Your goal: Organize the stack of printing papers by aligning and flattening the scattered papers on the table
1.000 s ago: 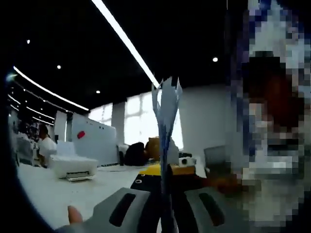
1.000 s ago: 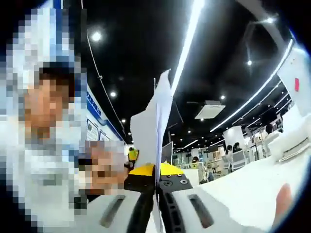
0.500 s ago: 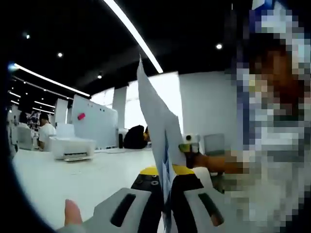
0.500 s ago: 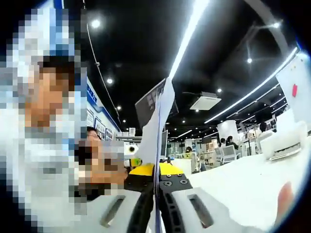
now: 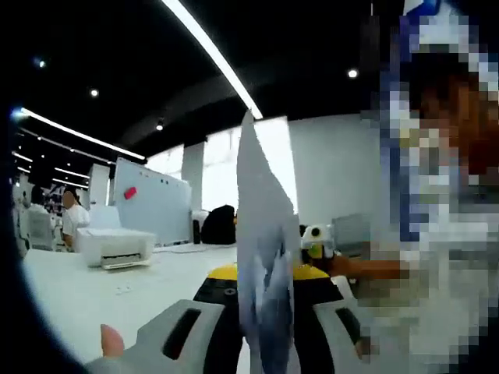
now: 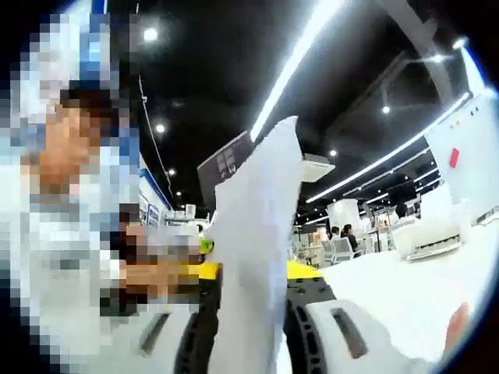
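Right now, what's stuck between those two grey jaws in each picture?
The papers, standing upright: in the left gripper view the left gripper pinches them, and in the right gripper view the right gripper does.

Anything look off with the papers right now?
Yes. The papers stand on edge between both tools instead of lying flat on the table. Their top edges are uneven, fanned apart in the right gripper view, so the stack isn't aligned.

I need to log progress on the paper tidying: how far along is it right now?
Done: the papers are gathered into one bundle, lifted off the white table. In hand: the left gripper and right gripper each clamp that bundle between their jaws, sheets standing edge-on. Left: top edges look uneven, so squaring them and laying the stack flat on the table remain.
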The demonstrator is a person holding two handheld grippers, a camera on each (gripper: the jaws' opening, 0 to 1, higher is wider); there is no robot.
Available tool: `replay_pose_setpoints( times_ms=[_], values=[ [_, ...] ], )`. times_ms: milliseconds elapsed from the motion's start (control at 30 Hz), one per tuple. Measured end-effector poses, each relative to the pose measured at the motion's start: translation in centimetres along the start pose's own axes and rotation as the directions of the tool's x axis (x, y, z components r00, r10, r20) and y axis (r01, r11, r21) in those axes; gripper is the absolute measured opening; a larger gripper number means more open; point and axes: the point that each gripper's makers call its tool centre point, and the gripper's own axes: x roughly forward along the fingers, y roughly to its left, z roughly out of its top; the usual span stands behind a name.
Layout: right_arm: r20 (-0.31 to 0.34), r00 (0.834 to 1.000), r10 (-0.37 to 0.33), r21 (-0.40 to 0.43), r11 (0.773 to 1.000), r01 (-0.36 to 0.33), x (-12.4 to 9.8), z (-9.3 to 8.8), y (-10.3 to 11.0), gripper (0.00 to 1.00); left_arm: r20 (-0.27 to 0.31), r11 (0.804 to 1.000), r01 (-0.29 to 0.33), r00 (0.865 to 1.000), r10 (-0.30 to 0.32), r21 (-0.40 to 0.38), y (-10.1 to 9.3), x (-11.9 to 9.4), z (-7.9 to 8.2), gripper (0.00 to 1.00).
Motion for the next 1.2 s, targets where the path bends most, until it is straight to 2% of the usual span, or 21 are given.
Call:
replay_pose_setpoints(
  times_ms=[67, 133, 167, 233, 300, 333, 433, 467, 500, 533, 567, 600, 667, 733, 900, 967, 1000, 1033, 1067, 1133, 1200],
  values=[
    [-0.038, 0.999, 0.014, -0.04, 0.999, -0.016, 0.3, -0.8, 0.2, 0.24, -0.045, 0.999, 0.021, 0.999, -0.023, -0.041, -0.6, 0.4, -1.7, 0.21],
    [-0.061, 0.998, 0.023, -0.044, 0.999, -0.026, 0.5, -1.3, 0.5, 0.22, -0.065, 0.999, 0.032, 0.997, -0.033, -0.027, -1.3, 0.4, -2.5, 0.15],
    [-0.113, 0.992, 0.064, -0.065, 0.995, -0.072, 0.5, -2.2, 1.6, 0.13, -0.073, 0.998, 0.06, 0.996, -0.059, 0.018, -2.3, 0.2, -2.8, 0.07],
    [-0.104, 0.991, 0.085, -0.087, 0.992, -0.094, 0.5, -2.1, 2.3, 0.0, -0.04, 0.997, 0.081, 0.996, -0.081, 0.001, -3.1, -0.1, -2.4, 0.06],
    [-0.081, 0.991, 0.105, -0.079, 0.991, -0.112, 0.4, -1.6, 2.9, 0.0, -0.03, 0.996, 0.084, 0.996, -0.083, 0.007, -3.5, -0.2, -2.1, 0.06],
    [-0.057, 0.992, 0.11, -0.095, 0.989, -0.115, 0.5, -0.9, 3.0, 0.0, -0.016, 0.995, 0.082, 0.997, -0.081, 0.05, -3.5, -0.1, -1.4, 0.06],
    [0.001, 0.993, 0.117, -0.101, 0.988, -0.117, 0.9, 1.2, 3.4, 0.0, 0.041, 0.995, 0.085, 0.995, -0.088, 0.057, -3.7, 0.1, 0.8, 0.07],
    [0.014, 0.994, 0.109, -0.096, 0.99, -0.107, 0.7, 1.3, 3.1, 0.1, 0.05, 0.996, 0.057, 0.997, -0.06, 0.062, -3.2, -0.1, 0.6, 0.17],
    [0.011, 0.997, 0.08, -0.061, 0.995, -0.079, 0.4, 0.7, 2.6, 0.27, 0.032, 0.998, 0.016, 0.999, -0.017, 0.055, -2.4, -0.4, -0.3, 0.3],
    [0.0, 0.997, 0.073, -0.049, 0.996, -0.073, 0.2, 0.2, 2.4, 0.34, -0.005, 0.999, 0.012, 1.0, -0.011, 0.044, -2.3, -0.7, -1.5, 0.36],
    [-0.042, 0.998, 0.056, -0.031, 0.998, -0.057, -0.1, -1.1, 2.0, 0.3, -0.034, 1.0, 0.018, 0.999, -0.017, 0.013, -2.3, -1.0, -2.6, 0.28],
    [-0.063, 0.996, 0.06, -0.025, 0.998, -0.062, -0.3, -1.8, 1.9, 0.2, -0.04, 0.999, 0.031, 0.999, -0.032, -0.019, -2.5, -1.1, -3.2, 0.19],
    [-0.112, 0.993, 0.047, -0.069, 0.996, -0.055, -0.1, -2.9, 1.6, 0.19, -0.035, 1.0, 0.022, 0.999, -0.023, -0.015, -2.2, -1.0, -3.6, 0.13],
    [-0.144, 0.987, 0.073, -0.099, 0.991, -0.088, 0.2, -3.2, 2.3, 0.01, -0.04, 1.0, 0.027, 0.999, -0.027, 0.005, -2.2, -1.0, -3.8, 0.06],
    [-0.121, 0.987, 0.105, -0.069, 0.991, -0.114, 0.8, -1.4, 2.8, 0.0, -0.003, 0.999, 0.035, 0.999, -0.035, -0.017, -2.0, -0.9, -2.3, 0.1],
    [-0.099, 0.99, 0.096, -0.048, 0.994, -0.101, 0.9, -1.0, 2.5, 0.19, -0.01, 0.999, 0.019, 1.0, -0.02, -0.041, -1.6, -1.1, -2.1, 0.32],
    [-0.105, 0.991, 0.088, -0.035, 0.995, -0.092, 0.9, -1.1, 2.3, 0.22, -0.043, 0.997, 0.022, 0.999, -0.025, -0.071, -1.6, -1.2, -2.5, 0.32],
    [-0.112, 0.988, 0.103, -0.04, 0.993, -0.108, 0.8, -1.4, 2.5, 0.17, -0.075, 0.997, 0.037, 0.996, -0.042, -0.067, -1.8, -1.3, -3.0, 0.25],
    [-0.122, 0.987, 0.106, -0.041, 0.993, -0.112, 0.7, -1.8, 2.7, 0.12, -0.1, 0.997, 0.069, 0.992, -0.073, -0.043, -2.4, -1.3, -3.4, 0.1],
    [-0.177, 0.979, 0.104, -0.069, 0.991, -0.118, 0.6, -3.1, 2.7, 0.02, -0.094, 0.998, 0.063, 0.993, -0.065, -0.024, -2.7, -1.2, -3.3, 0.06],
    [-0.173, 0.975, 0.137, -0.048, 0.988, -0.148, 0.6, -3.1, 3.3, 0.0, -0.097, 0.997, 0.077, 0.992, -0.077, -0.009, -2.9, -1.3, -3.2, 0.06]
  ],
)
